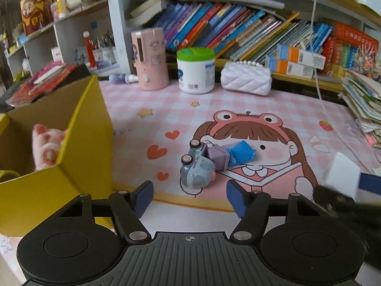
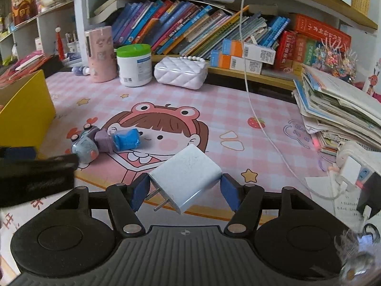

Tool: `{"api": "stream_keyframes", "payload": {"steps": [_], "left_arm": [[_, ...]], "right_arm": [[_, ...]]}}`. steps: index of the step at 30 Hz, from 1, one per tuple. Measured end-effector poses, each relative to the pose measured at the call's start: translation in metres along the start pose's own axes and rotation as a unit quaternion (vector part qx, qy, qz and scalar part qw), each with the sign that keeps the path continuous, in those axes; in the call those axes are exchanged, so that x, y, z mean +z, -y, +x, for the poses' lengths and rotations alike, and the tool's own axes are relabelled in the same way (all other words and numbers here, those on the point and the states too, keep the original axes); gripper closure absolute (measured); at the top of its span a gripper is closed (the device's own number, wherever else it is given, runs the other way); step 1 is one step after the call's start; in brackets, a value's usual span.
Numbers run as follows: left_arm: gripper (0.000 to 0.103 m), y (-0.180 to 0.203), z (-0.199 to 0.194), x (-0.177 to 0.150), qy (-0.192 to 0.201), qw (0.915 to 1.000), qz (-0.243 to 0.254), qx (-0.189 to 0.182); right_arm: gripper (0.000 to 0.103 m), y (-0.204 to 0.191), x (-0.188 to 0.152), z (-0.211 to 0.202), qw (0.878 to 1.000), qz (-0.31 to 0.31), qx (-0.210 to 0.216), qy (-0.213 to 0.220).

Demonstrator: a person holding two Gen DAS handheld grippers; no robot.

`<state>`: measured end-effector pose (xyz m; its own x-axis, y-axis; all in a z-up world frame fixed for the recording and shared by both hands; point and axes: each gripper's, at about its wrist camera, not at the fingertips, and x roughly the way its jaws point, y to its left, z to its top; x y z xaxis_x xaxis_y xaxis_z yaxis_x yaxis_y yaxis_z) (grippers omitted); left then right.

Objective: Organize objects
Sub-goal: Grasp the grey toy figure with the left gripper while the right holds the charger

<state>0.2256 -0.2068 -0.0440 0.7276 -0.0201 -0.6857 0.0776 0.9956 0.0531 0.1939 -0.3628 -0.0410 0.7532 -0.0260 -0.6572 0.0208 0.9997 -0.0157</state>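
Two claws work over the bench: the right claw (image 2: 185, 188) pinches a white charger plug (image 2: 188, 178), prongs pointing left. The left claw (image 1: 189, 196) stands spread and empty before a grey toy car (image 1: 196, 169), which touches a purple block (image 1: 218, 157) and blue packet (image 1: 240, 153), right of the yellow box (image 1: 85, 131).

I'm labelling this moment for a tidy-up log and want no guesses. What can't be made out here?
- Left wrist view: the yellow box hides most of the pink plush toy inside.
- Left wrist view: the white charger is blurred and cut by the right tongs.
- Right wrist view: the left tongs are a dark blur.
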Motion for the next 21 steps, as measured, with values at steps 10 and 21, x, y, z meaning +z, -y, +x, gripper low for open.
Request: {"api": "stream_keyframes", "payload": {"steps": [10,21], "left_arm": [[0.036,0.013,0.051,0.014,-0.027,0.9994,0.021,0.01],[0.063,0.014,0.068,0.013,-0.039,0.9986,0.036,-0.005]], "right_arm": [[0.04,-0.002,-0.002,0.002,1.0,-0.019,0.023,-0.008],[0.04,-0.008,-0.005,-0.001,0.999,-0.022,0.03,-0.021]]}}
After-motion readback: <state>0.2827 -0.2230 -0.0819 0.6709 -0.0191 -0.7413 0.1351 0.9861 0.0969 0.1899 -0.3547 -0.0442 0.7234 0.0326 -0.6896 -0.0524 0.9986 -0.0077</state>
